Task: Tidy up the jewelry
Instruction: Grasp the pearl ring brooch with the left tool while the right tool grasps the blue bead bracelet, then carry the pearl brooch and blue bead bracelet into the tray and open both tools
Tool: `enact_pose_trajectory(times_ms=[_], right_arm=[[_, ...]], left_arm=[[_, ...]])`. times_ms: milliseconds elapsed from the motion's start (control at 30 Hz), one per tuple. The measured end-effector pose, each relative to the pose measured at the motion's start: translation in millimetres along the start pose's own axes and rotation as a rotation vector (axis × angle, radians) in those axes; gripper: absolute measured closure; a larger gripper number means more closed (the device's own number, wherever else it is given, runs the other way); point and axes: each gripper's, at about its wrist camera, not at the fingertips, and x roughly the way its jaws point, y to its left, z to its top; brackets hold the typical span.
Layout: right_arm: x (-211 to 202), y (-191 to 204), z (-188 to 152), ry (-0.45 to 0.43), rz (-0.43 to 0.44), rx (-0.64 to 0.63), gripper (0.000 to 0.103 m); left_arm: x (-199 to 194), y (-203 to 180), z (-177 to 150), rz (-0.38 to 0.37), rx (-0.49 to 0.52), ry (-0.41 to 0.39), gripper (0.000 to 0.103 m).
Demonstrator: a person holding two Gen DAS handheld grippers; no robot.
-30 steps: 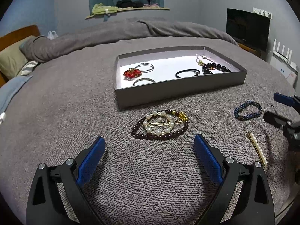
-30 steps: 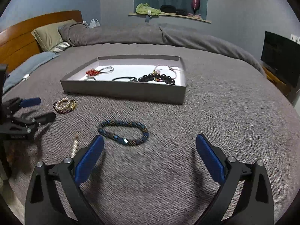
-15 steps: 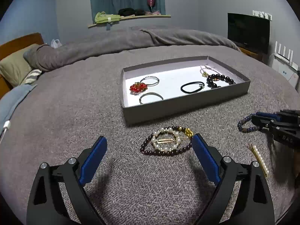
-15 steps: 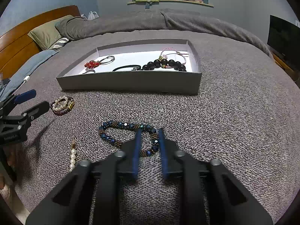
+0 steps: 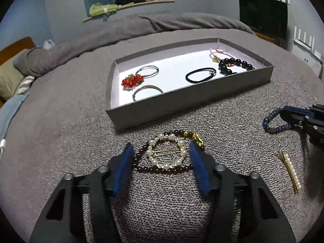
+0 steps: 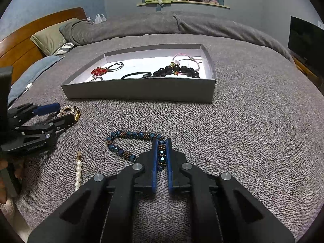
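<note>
A grey tray (image 5: 194, 103) on the bed holds a red beaded piece, rings, a black hair tie and black beads; it also shows in the right wrist view (image 6: 141, 90). My left gripper (image 5: 162, 158) is half closed around a pearl circle clip (image 5: 167, 151) lying on a dark bead bracelet (image 5: 141, 169); its pads touch neither. My right gripper (image 6: 161, 154) is shut on a blue bead bracelet (image 6: 129, 136) that still lies on the blanket. The blue bracelet also shows in the left wrist view (image 5: 272, 123).
A pearl hair pin (image 5: 290, 170) lies on the grey blanket between the two grippers, also in the right wrist view (image 6: 78, 170). Pillows and a wooden headboard (image 6: 26, 38) are at the left. A dark screen (image 5: 263, 16) stands at the right.
My left gripper moved forward and narrowed around the pearl clip and dark bracelet. My right gripper moved onto the blue bracelet and closed on it.
</note>
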Motion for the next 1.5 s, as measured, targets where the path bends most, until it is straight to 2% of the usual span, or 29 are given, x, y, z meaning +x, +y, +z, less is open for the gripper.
enact_pose_trajectory(times_ms=[133, 400, 700, 1267, 1500], right_arm=[[-1, 0, 0, -0.001, 0.001, 0.001, 0.096], [-7, 0, 0, -0.025, 0.008, -0.001, 0.096], [-27, 4, 2, -0.109, 0.025, -0.010, 0.096], [-76, -12, 14, -0.276, 0.010, 0.038, 0.096], [-78, -13, 20, -0.285, -0.009, 0.046, 0.096]], left_arm=[[0, 4, -1, -0.012, -0.019, -0.001, 0.061], [-12, 6, -2, -0.021, -0.035, -0.051, 0.061], [-31, 7, -4, -0.042, -0.042, -0.118, 0.061], [-42, 3, -5, -0.065, -0.030, -0.143, 0.061], [-44, 9, -2, -0.054, -0.054, -0.151, 0.061]])
